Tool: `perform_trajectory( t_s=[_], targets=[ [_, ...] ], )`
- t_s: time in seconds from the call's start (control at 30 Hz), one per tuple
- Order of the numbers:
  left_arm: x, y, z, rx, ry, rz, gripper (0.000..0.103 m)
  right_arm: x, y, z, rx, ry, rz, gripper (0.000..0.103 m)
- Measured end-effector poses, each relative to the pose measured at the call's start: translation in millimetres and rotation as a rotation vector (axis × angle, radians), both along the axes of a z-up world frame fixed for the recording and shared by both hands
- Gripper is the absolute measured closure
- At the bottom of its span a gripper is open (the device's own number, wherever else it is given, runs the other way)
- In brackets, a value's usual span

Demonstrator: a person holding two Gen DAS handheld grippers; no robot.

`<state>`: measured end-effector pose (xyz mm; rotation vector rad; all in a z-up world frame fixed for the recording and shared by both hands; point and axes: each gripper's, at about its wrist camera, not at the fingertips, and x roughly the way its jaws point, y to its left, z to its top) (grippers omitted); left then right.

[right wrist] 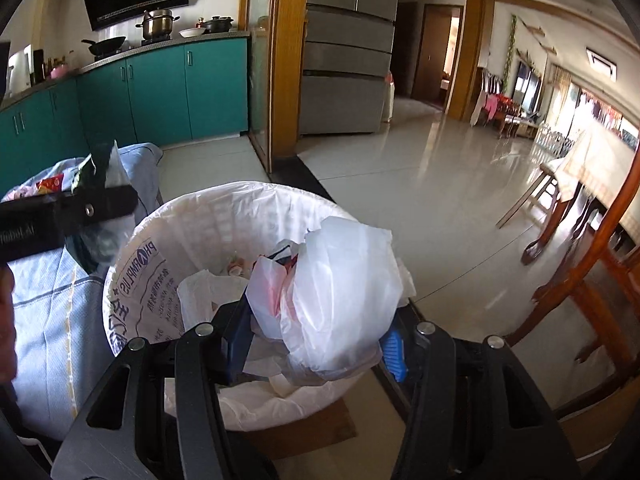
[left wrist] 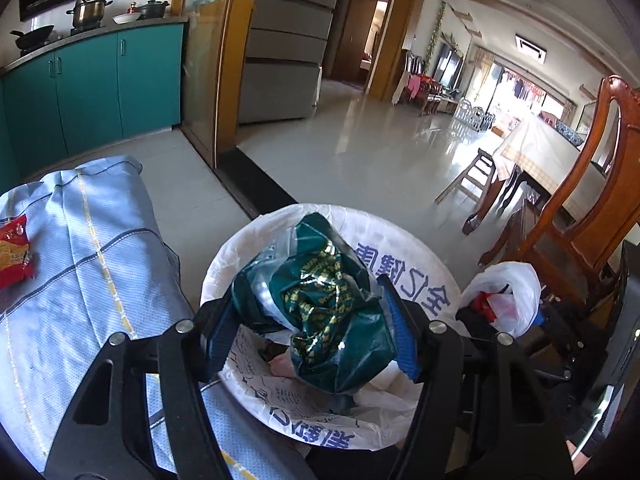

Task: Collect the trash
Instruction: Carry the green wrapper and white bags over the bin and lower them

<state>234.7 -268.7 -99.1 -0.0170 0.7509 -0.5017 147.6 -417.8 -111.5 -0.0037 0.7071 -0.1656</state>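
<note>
My left gripper [left wrist: 310,322] is shut on a crumpled dark green wrapper [left wrist: 320,312] with gold print, held over the open mouth of a round bin lined with a white printed bag [left wrist: 404,264]. My right gripper [right wrist: 316,340] is shut on a crumpled white plastic bag [right wrist: 340,292] with some red showing, held above the same bin's rim [right wrist: 224,204]. White bags and scraps lie inside the bin. The right gripper with its bag shows at the left view's right side [left wrist: 500,304]. The left gripper shows at the right view's left edge [right wrist: 80,212].
A table with a pale blue checked cloth [left wrist: 80,272] stands left of the bin, with a red snack packet [left wrist: 14,252] on it. A wooden chair [left wrist: 580,208] and a dining table [left wrist: 552,152] stand to the right. Teal kitchen cabinets [right wrist: 160,88] and a fridge [right wrist: 344,52] are behind.
</note>
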Motion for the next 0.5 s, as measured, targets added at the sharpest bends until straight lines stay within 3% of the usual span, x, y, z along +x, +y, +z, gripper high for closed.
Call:
perform_trajectory(
  t_s=[0.37, 0.5],
  targets=[
    [15, -2, -13, -0.022, 0.048, -0.018, 0.034, 12, -4, -13, 0.019, 0.023, 0.013, 0.049],
    [17, 0, -15, -0.038, 0.062, -0.032, 0.026, 11, -4, -11, 0.006, 0.021, 0.008, 0.049]
  ],
)
